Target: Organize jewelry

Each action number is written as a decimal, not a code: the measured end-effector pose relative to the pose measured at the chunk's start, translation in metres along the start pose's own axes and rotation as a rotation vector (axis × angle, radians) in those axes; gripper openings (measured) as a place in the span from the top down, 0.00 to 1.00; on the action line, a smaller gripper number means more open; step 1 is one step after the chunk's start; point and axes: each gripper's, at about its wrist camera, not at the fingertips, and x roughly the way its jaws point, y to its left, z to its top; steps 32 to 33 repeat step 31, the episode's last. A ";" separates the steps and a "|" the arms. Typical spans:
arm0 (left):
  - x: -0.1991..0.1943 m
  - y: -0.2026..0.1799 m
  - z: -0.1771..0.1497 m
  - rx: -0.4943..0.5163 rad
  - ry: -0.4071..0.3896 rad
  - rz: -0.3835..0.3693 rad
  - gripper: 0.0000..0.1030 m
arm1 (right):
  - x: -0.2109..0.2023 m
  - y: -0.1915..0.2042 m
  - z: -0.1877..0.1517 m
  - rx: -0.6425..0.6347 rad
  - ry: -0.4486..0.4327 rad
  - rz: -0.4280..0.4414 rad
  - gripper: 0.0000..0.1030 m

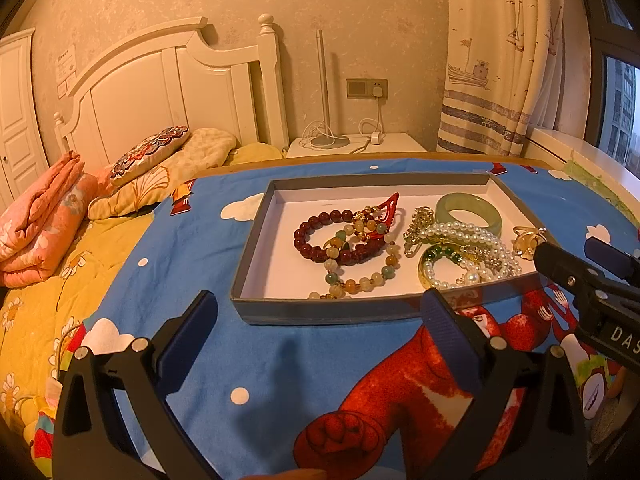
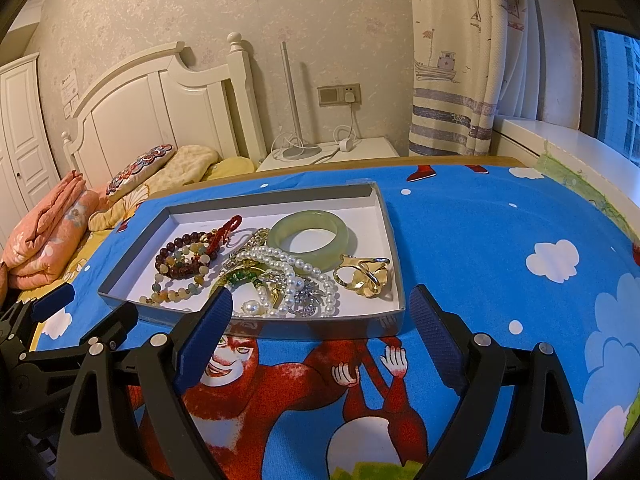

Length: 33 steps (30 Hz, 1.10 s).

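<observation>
A shallow grey box (image 1: 256, 236) (image 2: 394, 248) with a white floor lies on the blue cartoon cloth. It holds a dark red bead bracelet (image 1: 310, 240) (image 2: 168, 266), a pale mixed-bead bracelet (image 1: 360, 284), a red hair clip (image 1: 386, 210), a pearl strand (image 1: 480, 240) (image 2: 296, 264), a green jade bangle (image 1: 468, 210) (image 2: 308, 236) and gold rings (image 2: 366, 276). My left gripper (image 1: 320, 312) is open and empty just before the box's near wall. My right gripper (image 2: 322, 310) is open and empty at the box's near right corner; it also shows in the left wrist view (image 1: 580, 268).
The cloth (image 2: 500, 240) covers a table with a wooden far edge. A bed with folded pink bedding (image 1: 44, 220) and pillows lies to the left. A white nightstand (image 1: 360, 144) with cables stands behind. A curtain and window sill (image 2: 560, 140) are at the right.
</observation>
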 end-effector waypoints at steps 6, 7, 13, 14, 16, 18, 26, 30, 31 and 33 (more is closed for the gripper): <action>0.000 0.000 0.000 0.001 0.000 -0.001 0.02 | 0.000 0.000 0.000 0.000 0.000 0.000 0.16; 0.000 0.000 0.000 0.001 0.000 0.000 0.02 | 0.000 0.000 0.000 0.000 0.000 0.000 0.16; -0.001 0.000 -0.001 0.005 -0.007 -0.019 0.02 | 0.000 0.000 0.000 0.000 0.000 0.000 0.16; -0.001 0.000 -0.002 0.006 -0.010 -0.019 0.02 | -0.001 0.000 0.000 0.000 0.000 0.001 0.16; -0.003 0.000 -0.003 0.009 -0.017 -0.020 0.02 | 0.000 0.000 0.000 -0.001 0.001 0.001 0.16; -0.005 0.000 -0.004 0.007 -0.021 -0.025 0.02 | -0.001 0.001 0.000 0.001 -0.001 0.002 0.16; -0.003 0.020 -0.002 -0.083 0.080 -0.066 0.02 | 0.000 0.002 0.000 -0.003 0.063 0.031 0.16; -0.006 0.032 -0.013 -0.116 0.190 -0.030 0.02 | 0.002 0.014 -0.014 -0.099 0.233 0.042 0.16; -0.004 0.034 -0.020 -0.107 0.226 -0.026 0.02 | 0.003 0.018 -0.019 -0.133 0.268 0.032 0.16; -0.004 0.034 -0.020 -0.107 0.226 -0.026 0.02 | 0.003 0.018 -0.019 -0.133 0.268 0.032 0.16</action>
